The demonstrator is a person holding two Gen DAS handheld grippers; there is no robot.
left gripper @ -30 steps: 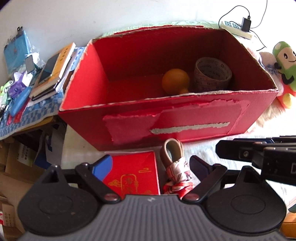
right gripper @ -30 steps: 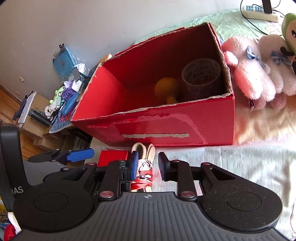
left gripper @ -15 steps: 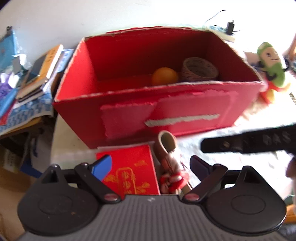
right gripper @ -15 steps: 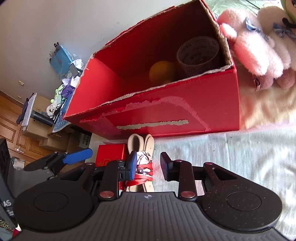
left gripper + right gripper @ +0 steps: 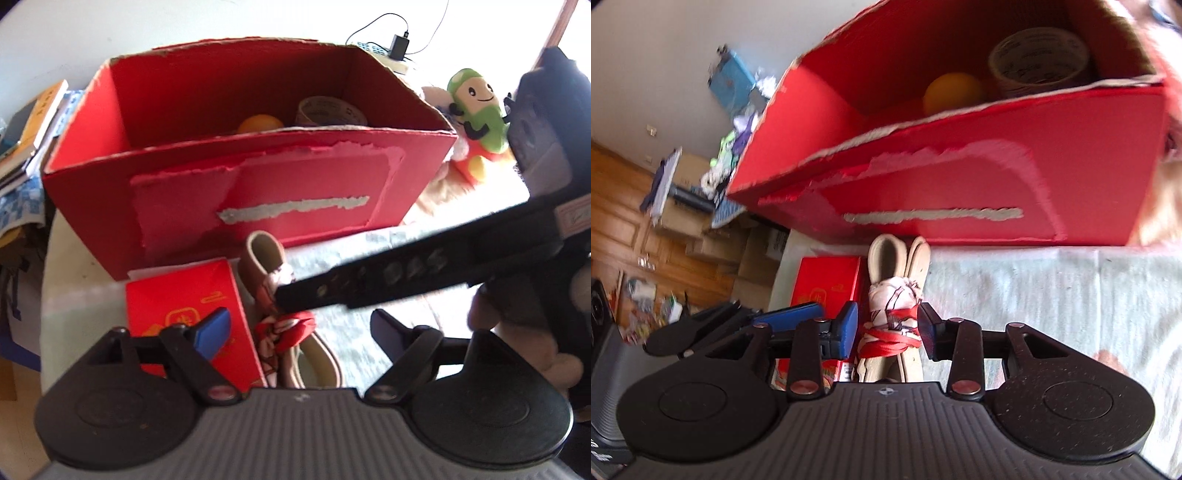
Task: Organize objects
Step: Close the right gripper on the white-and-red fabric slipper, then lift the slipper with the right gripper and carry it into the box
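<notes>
A beige bundle of insoles tied with red-and-white cloth (image 5: 894,314) lies on the pale sheet in front of the red cardboard box (image 5: 960,177). My right gripper (image 5: 888,328) is open with a finger on each side of the bundle's tied middle. My left gripper (image 5: 301,326) is open and empty above the same bundle (image 5: 284,325). A flat red packet (image 5: 184,306) lies left of the bundle. The box (image 5: 258,184) holds an orange ball (image 5: 258,123) and a tape roll (image 5: 330,110). The right tool's black body (image 5: 406,273) crosses the left wrist view.
Plush toys (image 5: 476,110) sit right of the box. Books (image 5: 33,122) and clutter lie to its left. A power strip with charger (image 5: 399,48) lies behind it. The bed edge drops off at left toward cardboard boxes on the floor (image 5: 713,236).
My right gripper has moved forward and down and opened wider, so its fingers now flank the tied bundle. My left gripper has pulled back a little. The right tool has swung further into the left view.
</notes>
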